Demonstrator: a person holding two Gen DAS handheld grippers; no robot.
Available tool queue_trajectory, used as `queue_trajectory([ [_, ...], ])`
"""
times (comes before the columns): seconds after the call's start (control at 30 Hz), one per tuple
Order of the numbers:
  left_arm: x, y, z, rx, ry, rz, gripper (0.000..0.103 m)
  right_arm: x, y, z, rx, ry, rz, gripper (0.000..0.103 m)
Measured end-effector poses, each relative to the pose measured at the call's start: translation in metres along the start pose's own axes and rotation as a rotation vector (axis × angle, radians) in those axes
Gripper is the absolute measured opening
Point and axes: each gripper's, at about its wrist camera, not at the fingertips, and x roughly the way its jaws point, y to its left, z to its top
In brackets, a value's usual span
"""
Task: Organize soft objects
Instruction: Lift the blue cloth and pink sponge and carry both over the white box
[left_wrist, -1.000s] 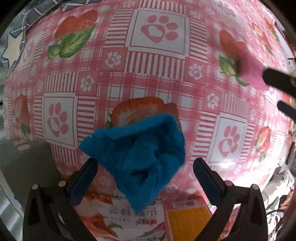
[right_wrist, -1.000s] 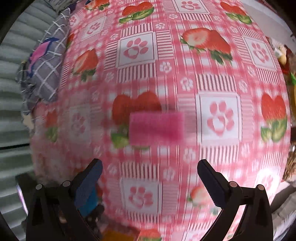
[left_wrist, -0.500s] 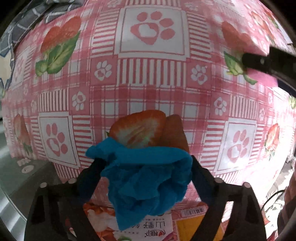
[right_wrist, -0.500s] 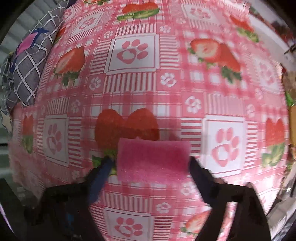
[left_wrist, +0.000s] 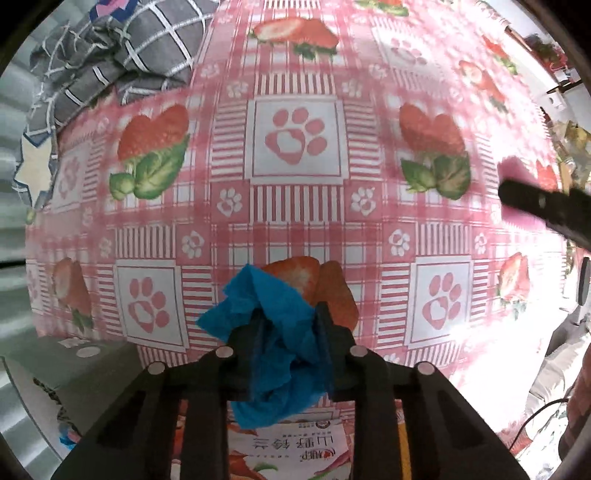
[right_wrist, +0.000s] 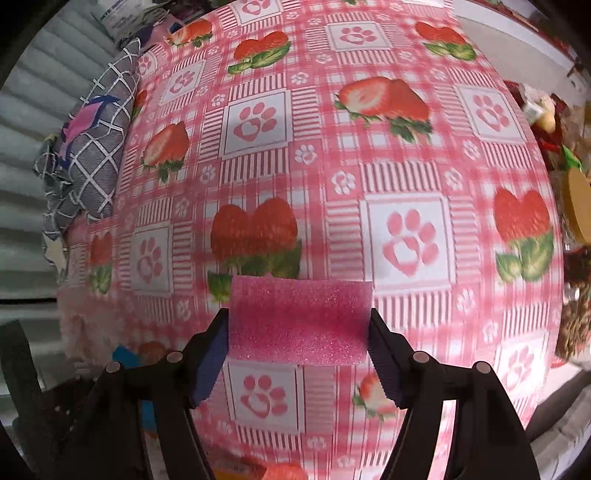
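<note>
I had both soft things in hand at this moment. The left tongs (left_wrist: 286, 343) were closing on the blue cloth (left_wrist: 273, 332), which was already bunched and squeezed between the pads, with loose folds hanging out above and below them. The right tongs (right_wrist: 297, 332) were clamped on the pink sponge (right_wrist: 299, 319), one pad on each short end, and the sponge sat level between them without much dent.

Both things seemed lifted a little off the table (left_wrist: 295, 206), though I could not tell the gap exactly. To do this step well, I judged I should keep the left grip firm, because a cloth held by a few folds can slip out, and lift it high enough that the hanging corner does not drag over the printed packet (left_wrist: 291, 448) at the near edge. On the sponge I would not squeeze harder; it could bow and pop out.

Both tongs pointed almost straight down at the table, the left beside the right, with the right finger visible at the right edge of the left view. The grey checked bedding (right_wrist: 92, 155) lay at the far left side.
</note>
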Motion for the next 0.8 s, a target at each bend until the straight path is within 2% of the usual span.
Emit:
queue_trajectory([
  [0.23, -0.037, -0.013, 0.002, 0.046, -0.067, -0.010, 0.026, -0.033, -0.016, -0.040, 0.058, -0.008, 0.009, 0.072],
  [0.47, -0.071, -0.030, -0.008, 0.095, -0.127, -0.016, 0.025, -0.044, -0.024, -0.057, 0.111, -0.019, 0.024, 0.072],
  [0.8, -0.117, -0.042, -0.049, 0.138, -0.224, -0.028, 0.024, -0.072, -0.039, -0.096, 0.180, -0.029, 0.055, 0.072],
])
